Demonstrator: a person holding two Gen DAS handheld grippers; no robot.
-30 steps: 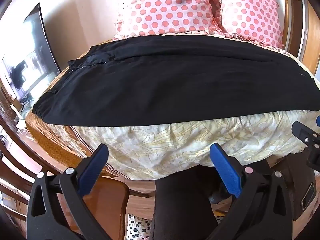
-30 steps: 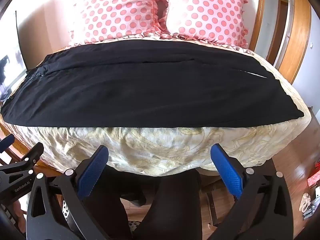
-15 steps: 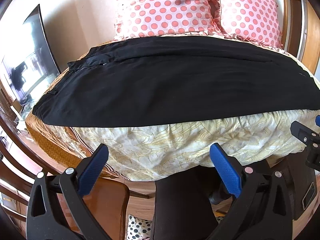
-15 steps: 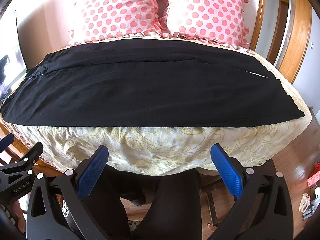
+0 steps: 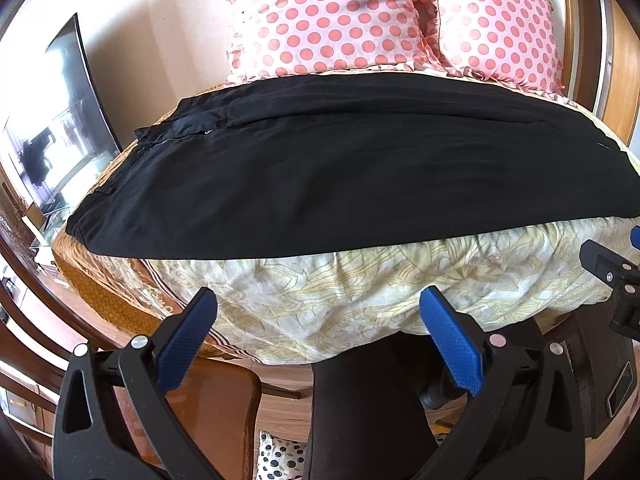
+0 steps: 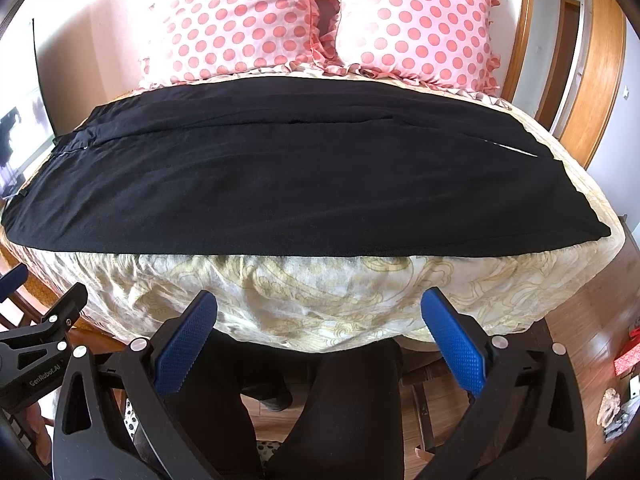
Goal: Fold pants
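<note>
Black pants (image 5: 320, 176) lie flat across the bed, waistband at the left and leg ends at the right; they also show in the right wrist view (image 6: 296, 184). My left gripper (image 5: 318, 320) is open and empty, held off the bed's near edge below the pants. My right gripper (image 6: 318, 320) is open and empty, also short of the near edge. The right gripper's body shows at the right edge of the left wrist view (image 5: 612, 276). The left gripper's body shows at the lower left of the right wrist view (image 6: 40, 336).
A cream patterned bedspread (image 6: 320, 292) covers the bed. Two pink polka-dot pillows (image 6: 240, 16) (image 6: 416, 20) stand at the headboard. A television (image 5: 68, 120) is at the left. A person's black-clad legs (image 6: 320, 408) and wooden floor (image 6: 580, 332) lie below.
Both grippers have drifted slightly; the view of the bed shifts a little. The pants have not moved and both grippers stay open.
</note>
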